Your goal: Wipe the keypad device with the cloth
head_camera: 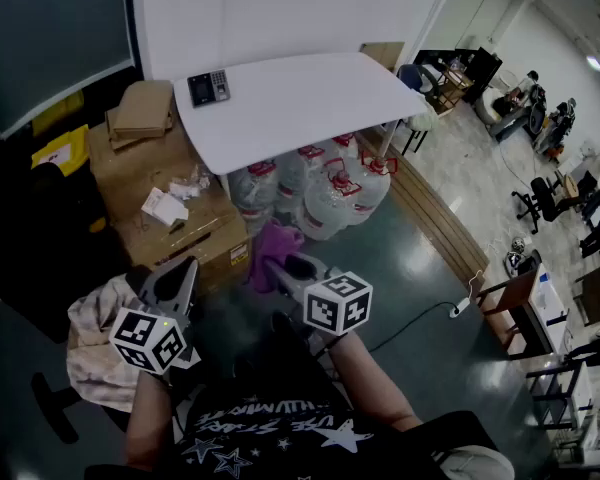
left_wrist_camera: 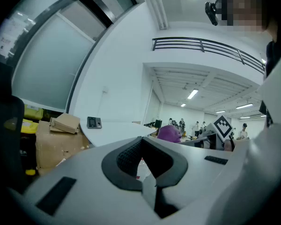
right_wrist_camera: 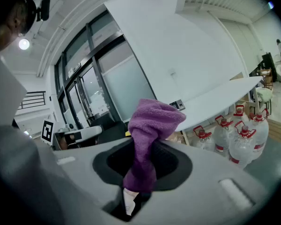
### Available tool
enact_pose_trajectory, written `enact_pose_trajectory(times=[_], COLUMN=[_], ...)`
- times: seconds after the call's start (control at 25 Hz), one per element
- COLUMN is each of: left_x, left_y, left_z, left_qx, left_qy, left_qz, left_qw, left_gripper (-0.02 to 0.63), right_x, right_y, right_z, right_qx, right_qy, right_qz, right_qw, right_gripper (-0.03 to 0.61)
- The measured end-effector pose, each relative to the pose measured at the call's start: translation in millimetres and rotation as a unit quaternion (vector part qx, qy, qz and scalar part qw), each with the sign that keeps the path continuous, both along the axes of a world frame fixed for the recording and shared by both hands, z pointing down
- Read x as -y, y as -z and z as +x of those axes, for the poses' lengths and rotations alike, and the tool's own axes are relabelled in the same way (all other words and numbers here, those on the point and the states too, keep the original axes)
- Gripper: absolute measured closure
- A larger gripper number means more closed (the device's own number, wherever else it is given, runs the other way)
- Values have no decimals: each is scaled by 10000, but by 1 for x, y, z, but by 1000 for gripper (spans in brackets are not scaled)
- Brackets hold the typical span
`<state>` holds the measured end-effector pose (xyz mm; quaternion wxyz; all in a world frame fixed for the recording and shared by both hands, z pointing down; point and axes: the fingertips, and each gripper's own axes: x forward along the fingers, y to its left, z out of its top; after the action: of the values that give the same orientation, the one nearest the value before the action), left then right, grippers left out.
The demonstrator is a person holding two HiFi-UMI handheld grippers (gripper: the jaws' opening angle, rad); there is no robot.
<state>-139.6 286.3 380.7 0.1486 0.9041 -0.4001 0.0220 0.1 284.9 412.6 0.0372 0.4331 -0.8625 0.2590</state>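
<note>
We hold one purple cloth (right_wrist_camera: 152, 121) clamped in the right gripper (right_wrist_camera: 141, 159), the left gripper (left_wrist_camera: 141, 146) closed and empty, and one keypad device (head_camera: 208, 87) sits upper left on the white table (head_camera: 300, 103).

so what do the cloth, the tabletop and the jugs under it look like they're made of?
The cloth looks like purple terry or microfibre: fuzzy nap, soft folds. The tabletop is smooth, matte white, probably laminate, though that can't be confirmed. The jugs look like clear plastic: see-through walls, red caps.

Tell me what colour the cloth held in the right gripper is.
Purple. The fuzzy purple cloth shows best in the right gripper view.
</note>
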Motion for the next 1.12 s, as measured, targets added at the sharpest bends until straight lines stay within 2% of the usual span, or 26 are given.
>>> enact_pose_trajectory(times=[0.36, 0.64, 1.12], left_x=[-6, -6, 18], left_y=[4, -5, -14], left_z=[-5, -12, -5], left_qx=[233, 183, 51], left_qy=[87, 113, 120], left_qz=[231, 72, -55], left_qw=[9994, 9997, 9999], left_gripper=[607, 607, 607], right_x=[-6, -7, 13], right_y=[-7, -11, -19], right_z=[-6, -12, 10], right_qx=[-217, -376, -489], right_qy=[-35, -73, -254], right_qz=[50, 112, 24], right_qw=[9997, 9992, 9985], right_gripper=[482, 480, 480])
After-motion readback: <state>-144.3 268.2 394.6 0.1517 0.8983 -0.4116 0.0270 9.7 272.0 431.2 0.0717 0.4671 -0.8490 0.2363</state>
